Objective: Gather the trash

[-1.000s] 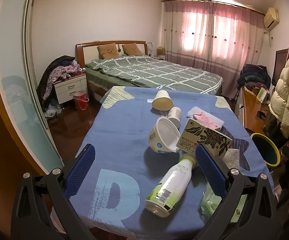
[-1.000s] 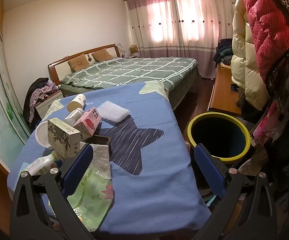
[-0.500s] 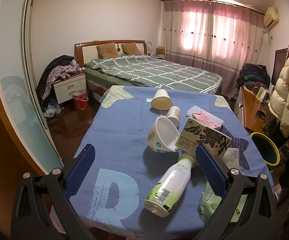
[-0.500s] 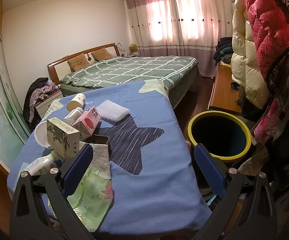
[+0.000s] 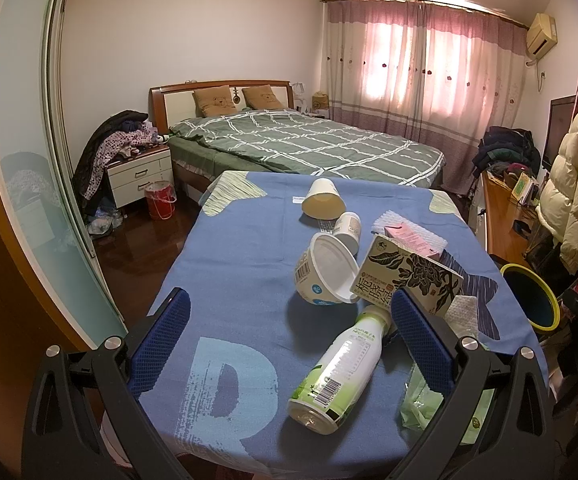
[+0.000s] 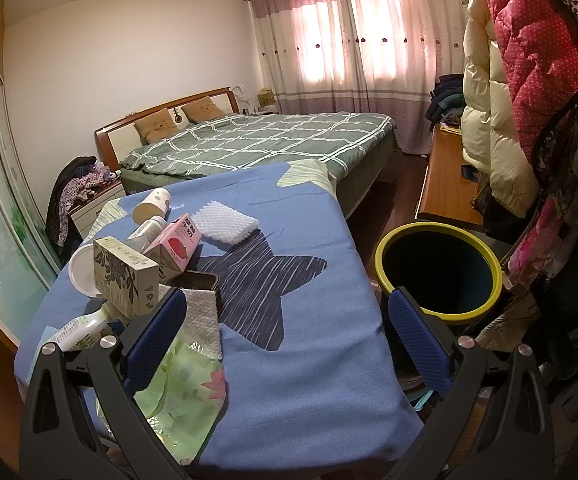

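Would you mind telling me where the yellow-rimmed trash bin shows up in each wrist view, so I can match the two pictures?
Left wrist view: the yellow-rimmed trash bin sits at the far right edge, beyond the table's right side, partly cut off.
Right wrist view: the bin is right of centre, on the floor beside the table, just above the tool's right finger.
Shared landmark: the dark star printed on the blue tablecloth, next to the bin.

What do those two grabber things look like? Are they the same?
Yes, they look alike. The left gripper and the right gripper each have a black frame shaped like a wide V, with round silver bolts on the arms. Each has two flat fingers covered in bumpy dark blue pads. No cables or writing show on them.
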`<state>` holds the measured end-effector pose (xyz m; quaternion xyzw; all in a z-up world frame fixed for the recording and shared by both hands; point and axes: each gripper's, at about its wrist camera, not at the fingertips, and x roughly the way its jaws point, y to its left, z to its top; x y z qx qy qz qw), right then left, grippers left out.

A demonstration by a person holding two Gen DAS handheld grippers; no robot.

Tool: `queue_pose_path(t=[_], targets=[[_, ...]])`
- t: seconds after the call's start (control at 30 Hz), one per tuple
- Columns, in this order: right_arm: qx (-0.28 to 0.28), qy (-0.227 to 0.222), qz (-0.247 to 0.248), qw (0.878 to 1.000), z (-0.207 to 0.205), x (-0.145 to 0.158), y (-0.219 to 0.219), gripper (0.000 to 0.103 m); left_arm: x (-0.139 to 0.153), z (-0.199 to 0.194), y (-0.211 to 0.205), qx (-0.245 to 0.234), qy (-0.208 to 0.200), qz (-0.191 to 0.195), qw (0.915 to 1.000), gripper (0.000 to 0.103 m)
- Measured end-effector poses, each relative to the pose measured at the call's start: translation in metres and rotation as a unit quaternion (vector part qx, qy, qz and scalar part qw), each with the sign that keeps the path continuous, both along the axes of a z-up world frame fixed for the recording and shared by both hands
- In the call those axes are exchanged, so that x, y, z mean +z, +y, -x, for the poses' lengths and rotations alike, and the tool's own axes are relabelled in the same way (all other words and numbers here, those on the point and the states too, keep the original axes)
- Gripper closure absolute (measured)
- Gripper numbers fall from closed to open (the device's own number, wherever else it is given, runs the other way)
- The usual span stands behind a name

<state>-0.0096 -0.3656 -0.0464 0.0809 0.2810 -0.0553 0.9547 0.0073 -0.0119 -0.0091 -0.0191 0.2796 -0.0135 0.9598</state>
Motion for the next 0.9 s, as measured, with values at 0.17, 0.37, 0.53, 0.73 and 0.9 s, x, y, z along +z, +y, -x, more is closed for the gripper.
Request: queue_pose_path(t=[0.17, 0.37, 0.53, 0.73, 0.9], targets=[[0.000, 0.000, 0.000, 1.000, 0.000, 0.000, 0.000, 0.007, 0.000, 0.000, 0.000, 0.001, 0.001, 0.000, 1.0000, 0.004], [0.001, 0.003, -0.001, 1.000, 0.000, -0.003, 0.001, 0.007, -0.001, 0.000, -0.001, 0.001, 0.001, 0.000, 1.0000, 0.004], [0.012, 0.011, -0.006, 1.000, -0.009, -0.007, 0.004, 0.007, -0.005, -0.001, -0.002, 0.001, 0.004, 0.001, 1.0000, 0.004], [0.047, 0.039, -0.005, 0.998, -0.028, -0.024, 0.026, 0.007, -0.009, -0.004, 0.000, 0.003, 0.008, 0.004, 1.0000, 0.004], [0.089, 0.068, 0.000, 0.994, -0.036, -0.043, 0.056, 0.007, -0.012, -0.007, 0.004, 0.005, 0.012, 0.006, 0.9999, 0.004]])
